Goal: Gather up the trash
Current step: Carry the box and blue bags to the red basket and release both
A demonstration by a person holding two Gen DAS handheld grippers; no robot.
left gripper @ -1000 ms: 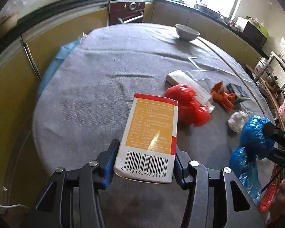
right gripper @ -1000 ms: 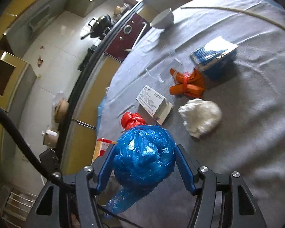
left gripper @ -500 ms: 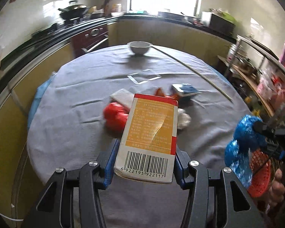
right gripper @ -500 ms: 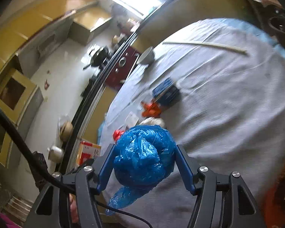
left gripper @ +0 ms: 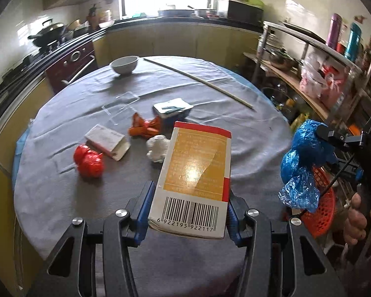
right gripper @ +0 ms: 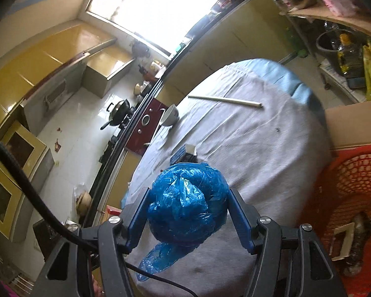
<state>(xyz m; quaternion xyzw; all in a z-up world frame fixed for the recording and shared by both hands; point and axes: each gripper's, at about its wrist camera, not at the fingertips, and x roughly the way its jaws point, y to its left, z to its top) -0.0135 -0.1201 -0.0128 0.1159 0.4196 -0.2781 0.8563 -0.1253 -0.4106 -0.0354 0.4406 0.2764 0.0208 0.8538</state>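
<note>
Two pieces of trash are being held up over the desk (left gripper: 61, 198). The left gripper (left gripper: 189, 212) jaws are squeezing the orange box (left gripper: 195, 178) by its sides; it looks stiff and light. The right gripper (right gripper: 186, 212) jaws are hugging the blue bag (right gripper: 186, 205), soft and squishy, beside the red basket (right gripper: 353, 173).

A glossy printed cardboard carton (left gripper: 194, 180) is seen, its face catching a bright glare. The blue bag (right gripper: 186, 214) is made of thin, crinkled, shiny plastic film. The table (left gripper: 61, 180) is covered with a matt grey cloth of rough weave, creased in places. The red basket (right gripper: 353, 195) is formed of perforated plastic mesh. A smooth glazed white bowl (left gripper: 124, 64) and a crumpled white paper wad (left gripper: 157, 147) are shown.
</note>
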